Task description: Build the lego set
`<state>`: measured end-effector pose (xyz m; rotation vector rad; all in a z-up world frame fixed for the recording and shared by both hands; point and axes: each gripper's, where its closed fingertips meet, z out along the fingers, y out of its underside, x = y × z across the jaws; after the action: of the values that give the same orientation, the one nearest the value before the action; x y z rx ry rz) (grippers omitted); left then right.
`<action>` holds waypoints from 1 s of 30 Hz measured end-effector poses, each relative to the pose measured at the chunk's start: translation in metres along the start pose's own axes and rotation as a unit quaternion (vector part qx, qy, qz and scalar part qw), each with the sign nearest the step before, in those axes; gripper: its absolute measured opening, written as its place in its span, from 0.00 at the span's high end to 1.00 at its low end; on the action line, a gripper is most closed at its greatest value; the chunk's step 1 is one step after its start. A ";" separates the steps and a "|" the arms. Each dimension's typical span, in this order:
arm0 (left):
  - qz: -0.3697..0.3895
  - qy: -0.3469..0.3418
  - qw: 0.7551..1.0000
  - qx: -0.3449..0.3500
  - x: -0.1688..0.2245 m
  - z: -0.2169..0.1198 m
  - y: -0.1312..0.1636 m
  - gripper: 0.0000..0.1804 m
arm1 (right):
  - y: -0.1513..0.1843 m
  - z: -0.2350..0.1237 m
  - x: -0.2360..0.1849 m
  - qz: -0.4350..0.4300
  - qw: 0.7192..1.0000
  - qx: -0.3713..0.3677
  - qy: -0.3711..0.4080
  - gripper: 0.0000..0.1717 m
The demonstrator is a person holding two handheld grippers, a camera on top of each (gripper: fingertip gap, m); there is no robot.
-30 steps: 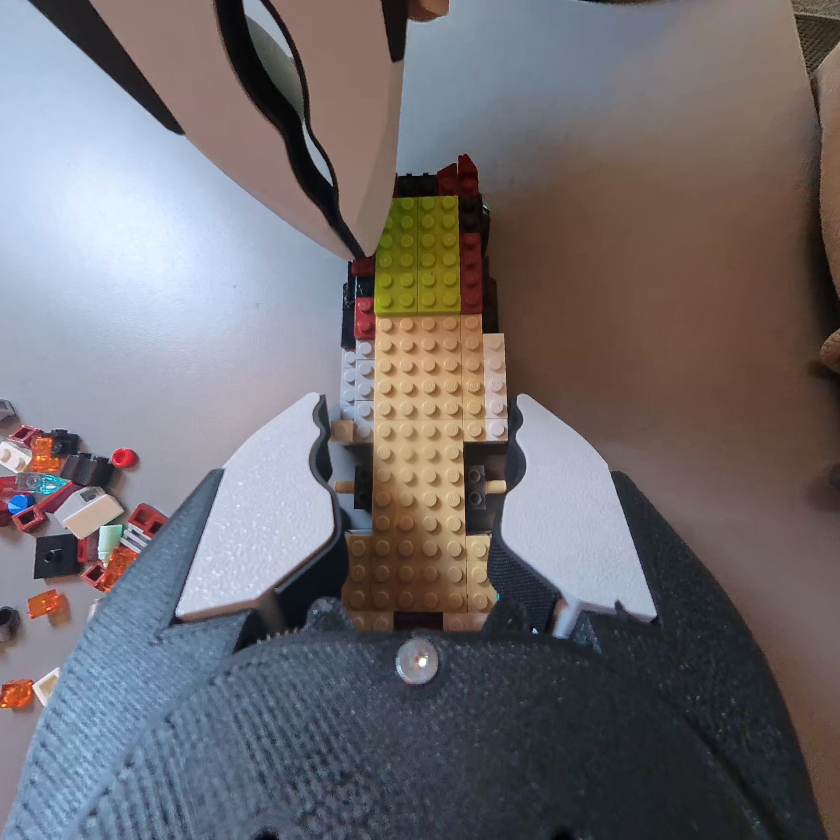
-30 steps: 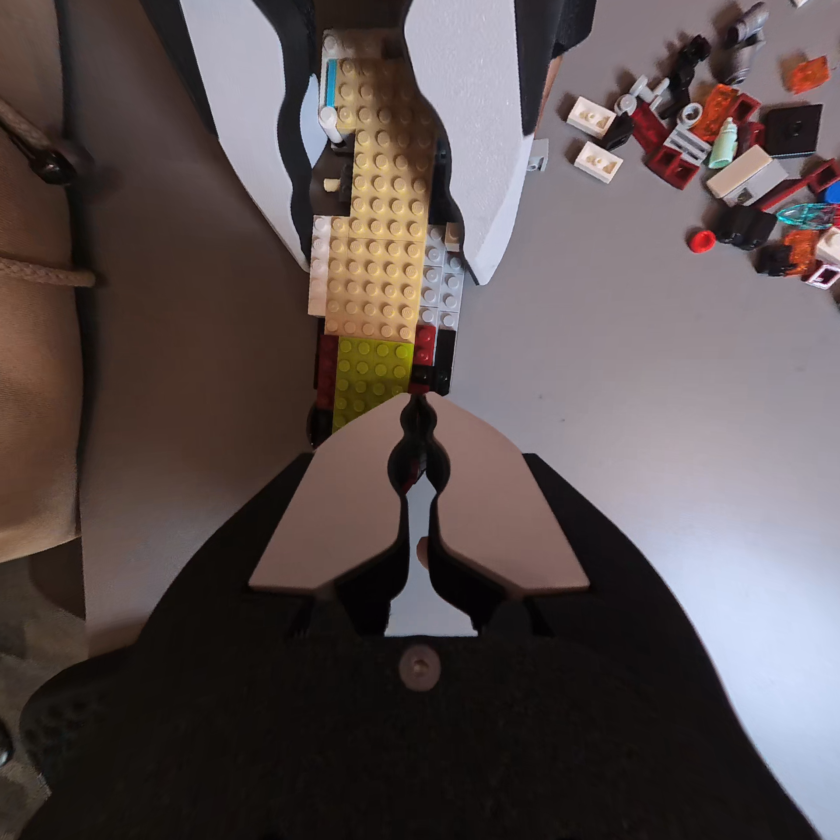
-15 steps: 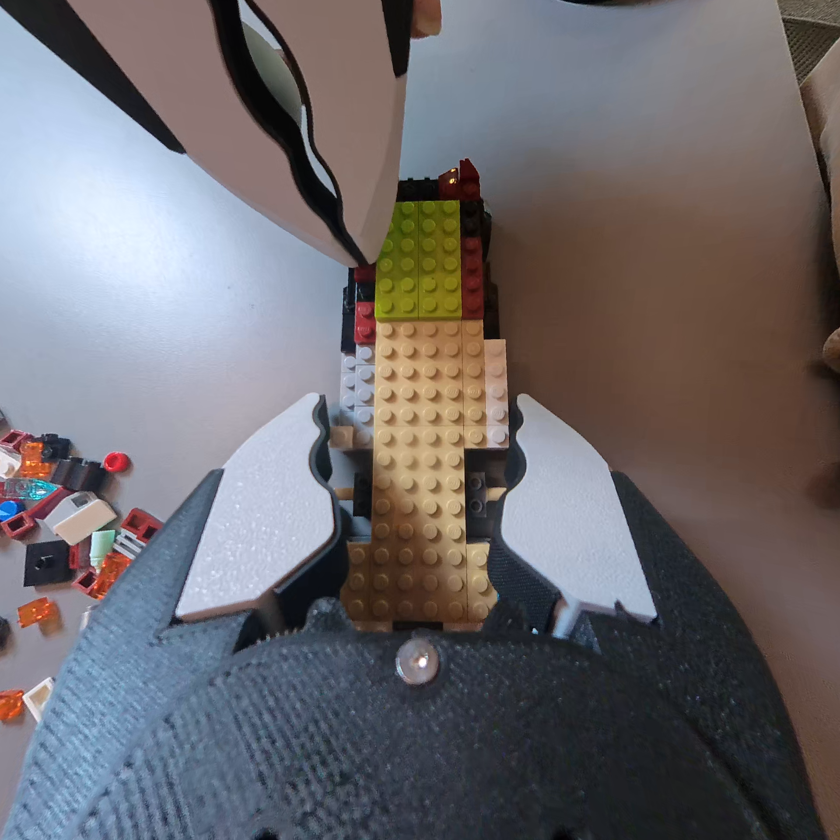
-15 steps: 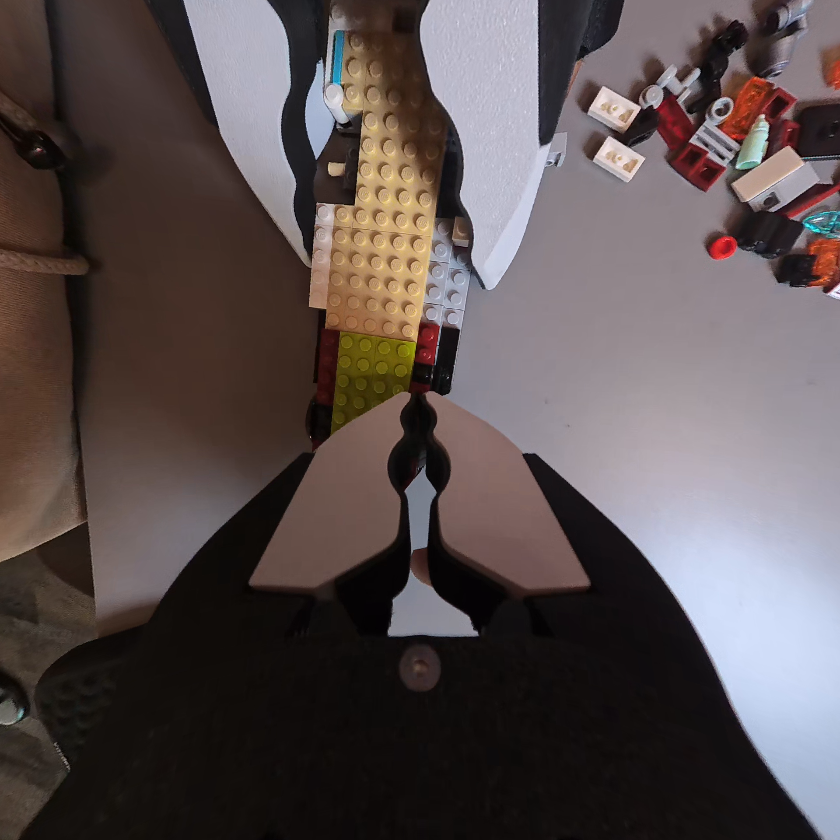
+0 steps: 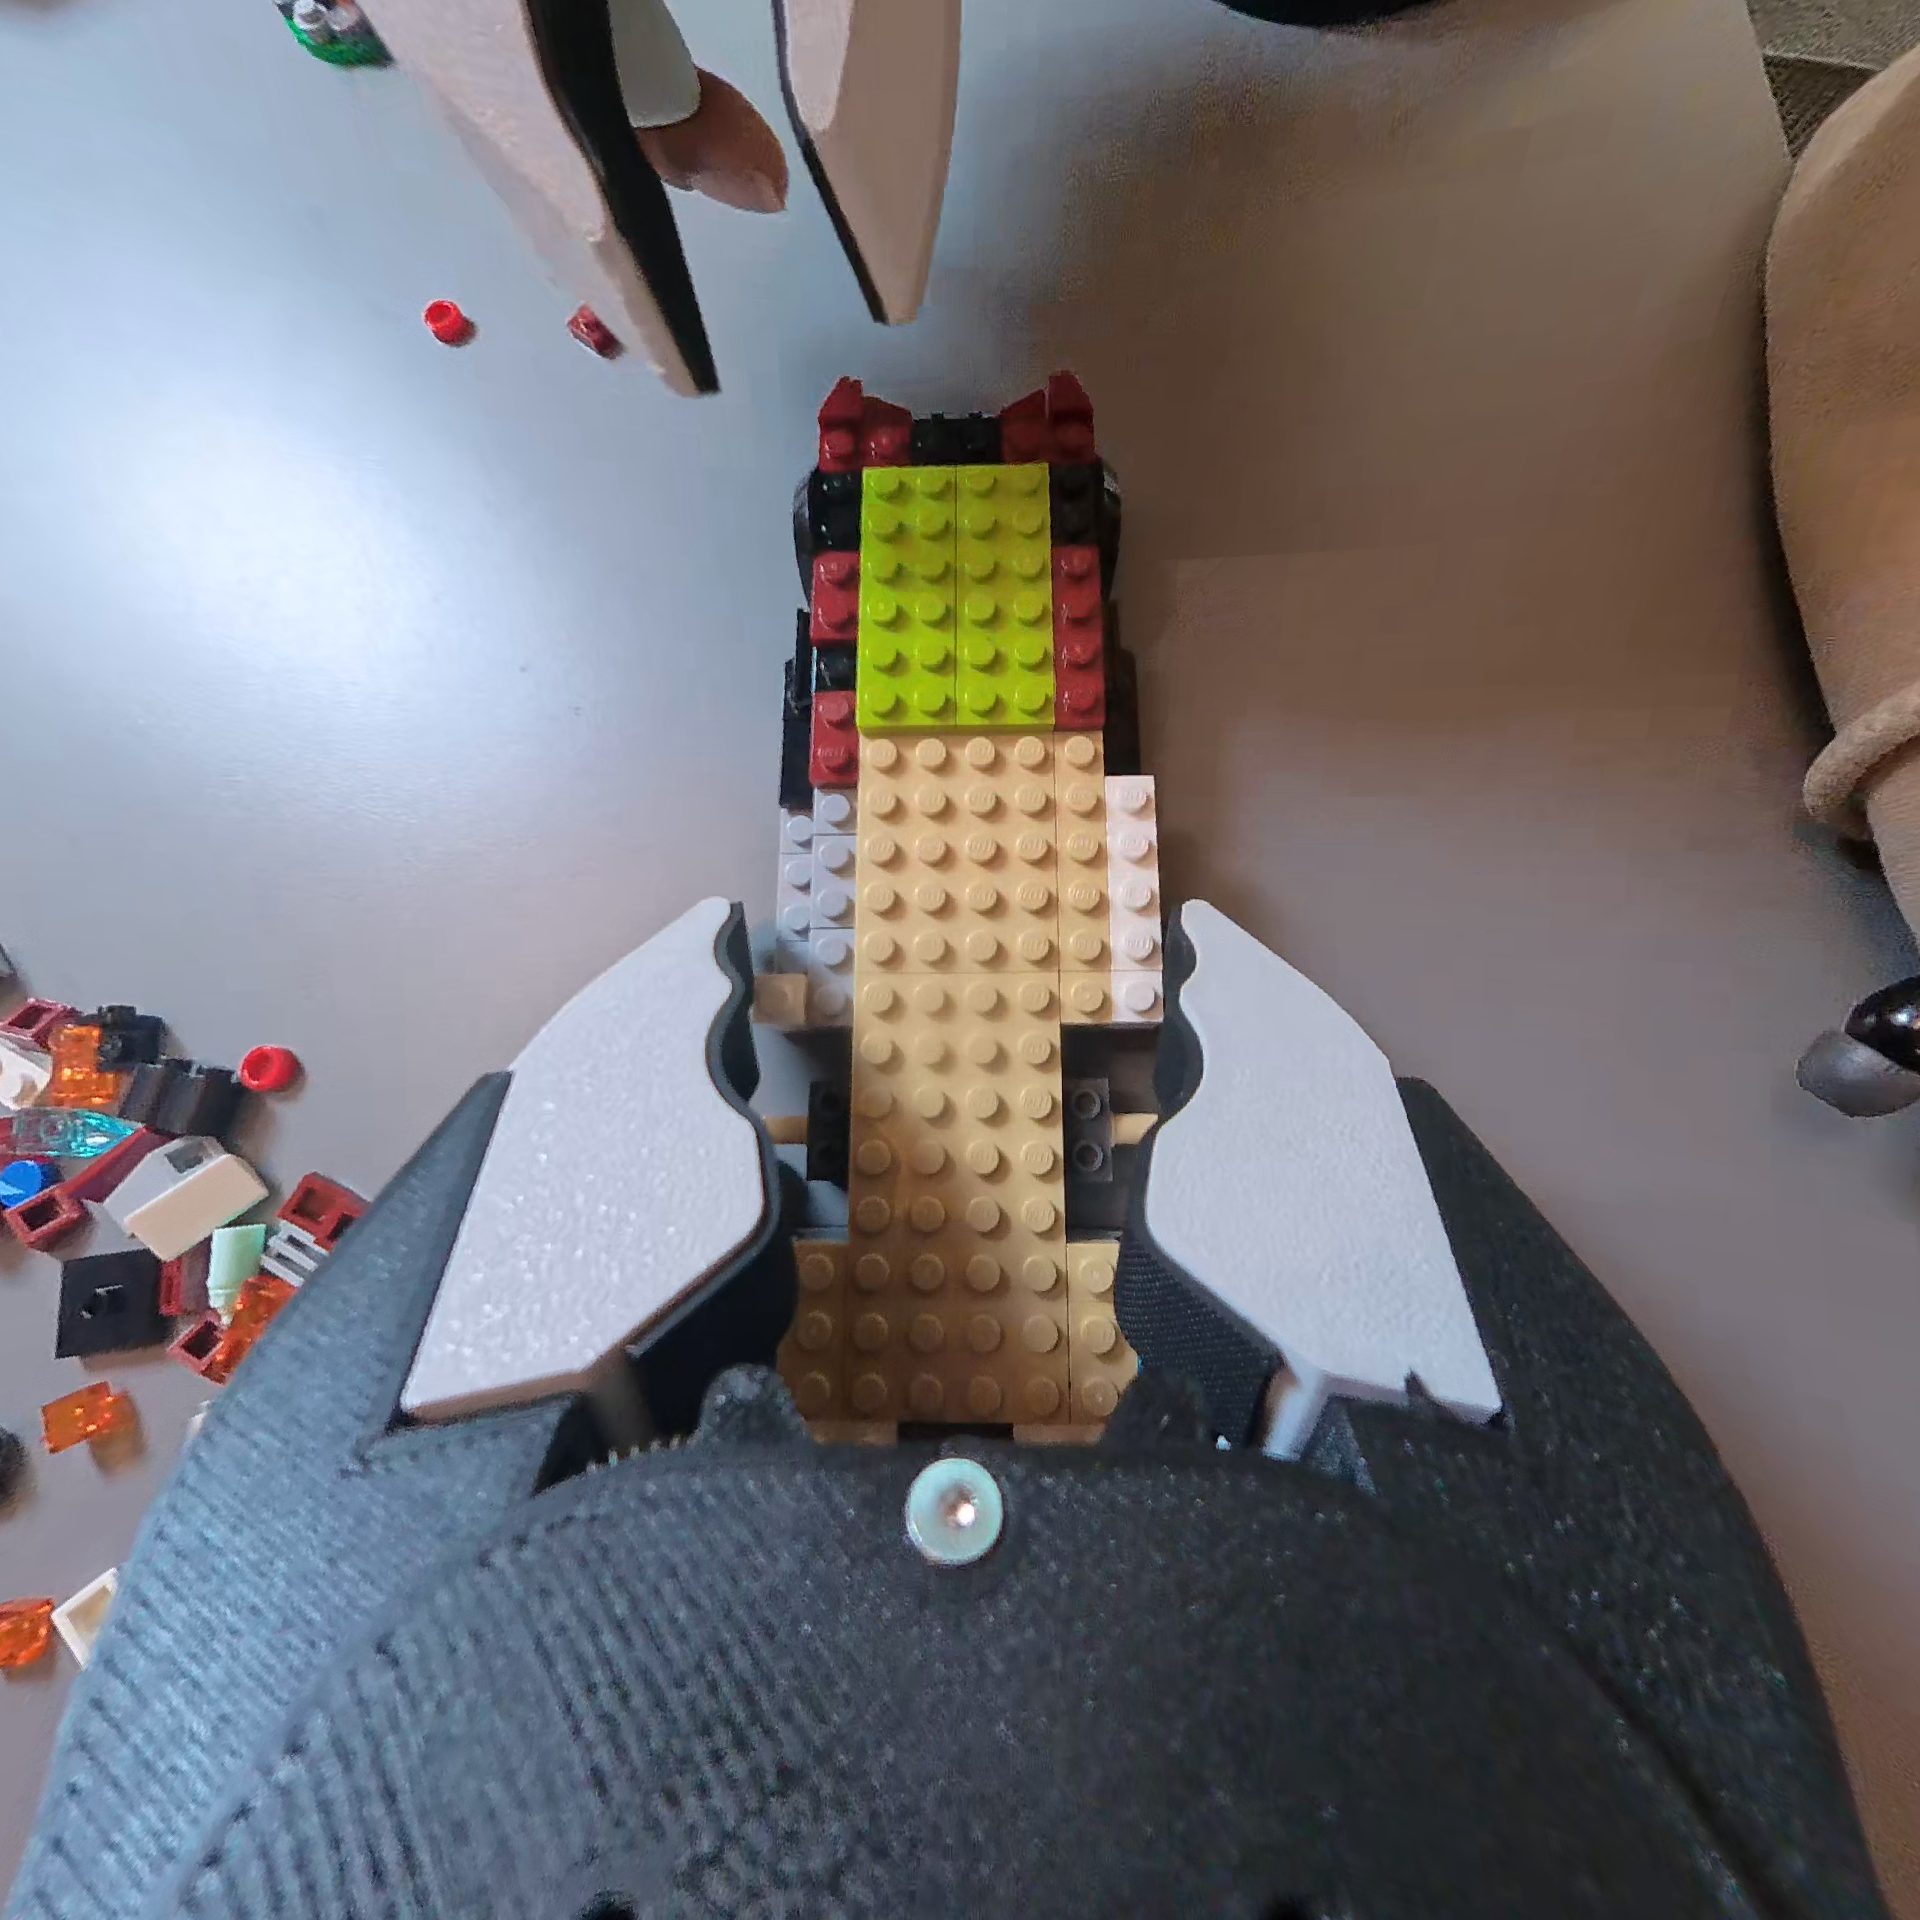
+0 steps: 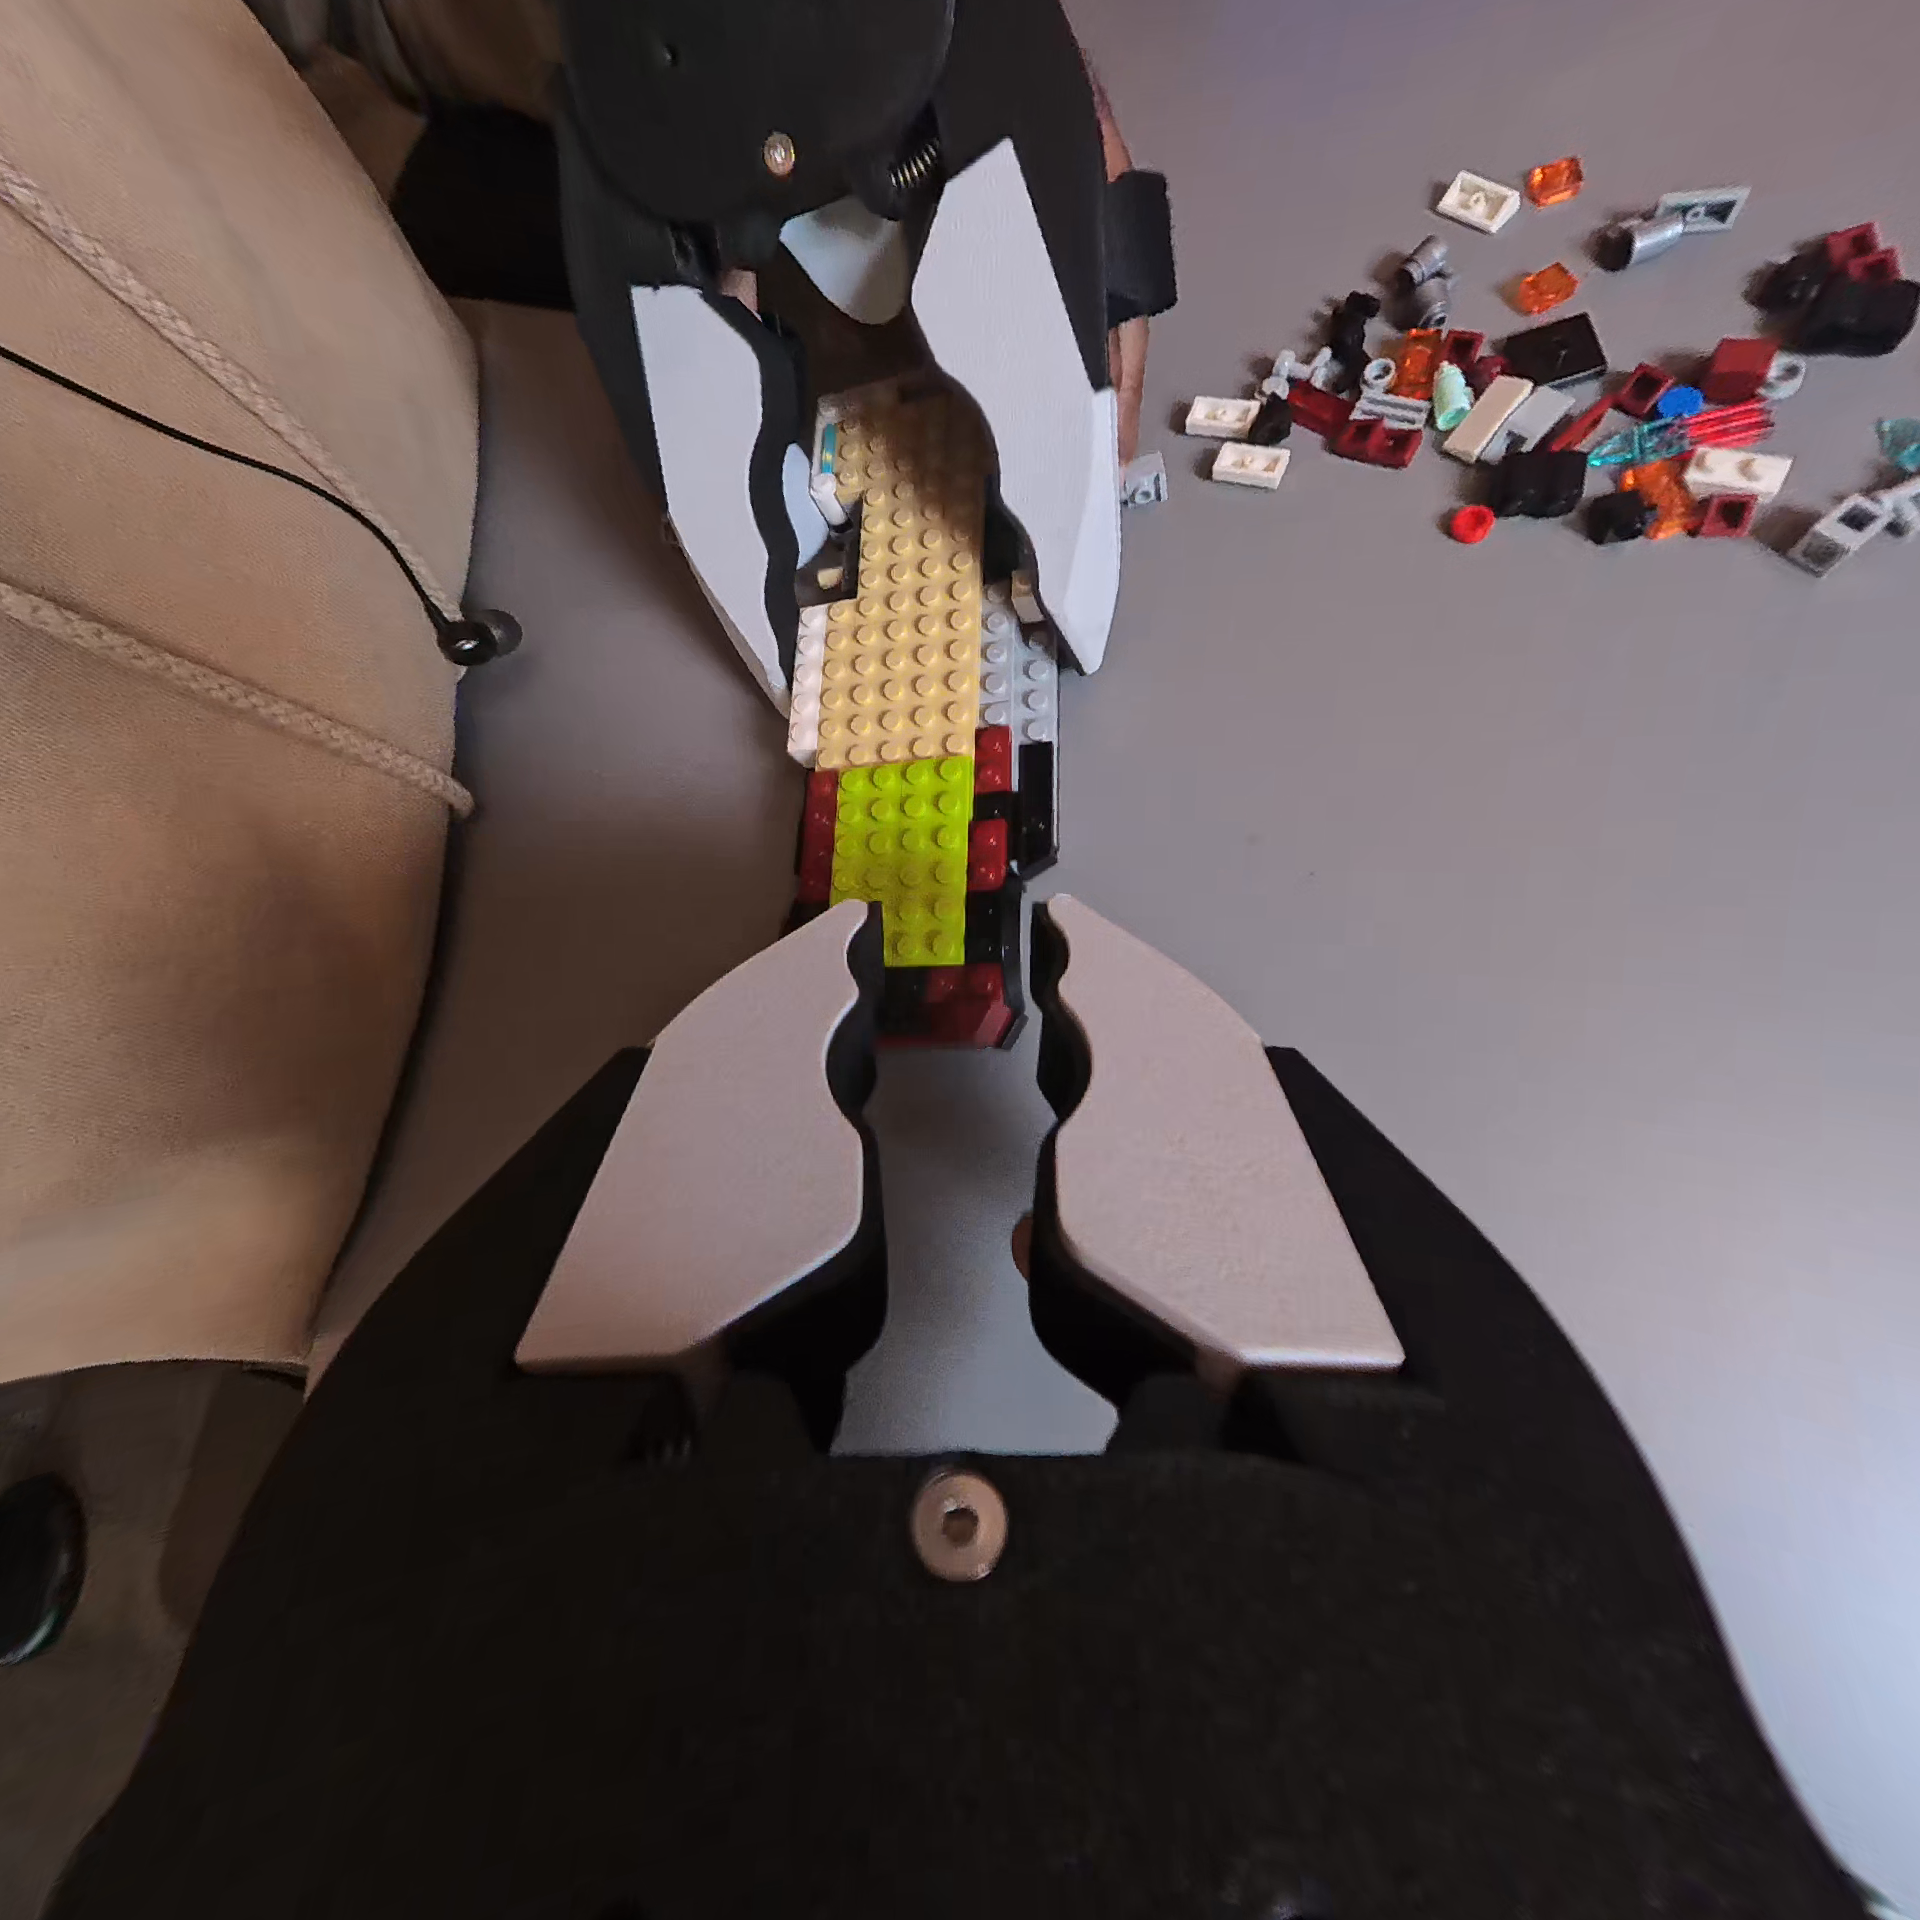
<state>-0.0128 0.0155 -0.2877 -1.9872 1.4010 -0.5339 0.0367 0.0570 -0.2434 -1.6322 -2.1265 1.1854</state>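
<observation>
The left tongs [image 5: 961, 971] grip the tan end of a brick-built model [image 5: 961, 935] on the grey table [image 5: 416, 675]. The right tongs [image 6: 951, 925] hang partly open and bare above its dark-red end; loose bricks [image 6: 1558, 416] lie scattered well apart

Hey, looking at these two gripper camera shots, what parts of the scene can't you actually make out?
1. Left wrist view: the near end of the brick model is hidden beneath the black body of the left hand-held gripper.
2. Left wrist view: a green object is cut off by the top edge.
3. Right wrist view: the loose pieces are blurred and small, so their shapes are unclear.
</observation>
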 end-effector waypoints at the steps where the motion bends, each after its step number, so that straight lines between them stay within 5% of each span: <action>1: 0.000 0.000 1.000 0.000 0.000 0.000 0.000 0.58 | 0.003 0.000 -0.001 0.002 1.000 0.005 0.001 0.84; 30: 0.007 0.009 1.000 0.009 0.001 0.002 -0.003 0.58 | 0.009 -0.001 0.004 -0.005 0.996 0.086 0.014 0.84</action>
<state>-0.0094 0.0160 -0.2871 -1.9616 1.4153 -0.5574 0.0423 0.0620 -0.2503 -1.5525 -1.9535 1.2962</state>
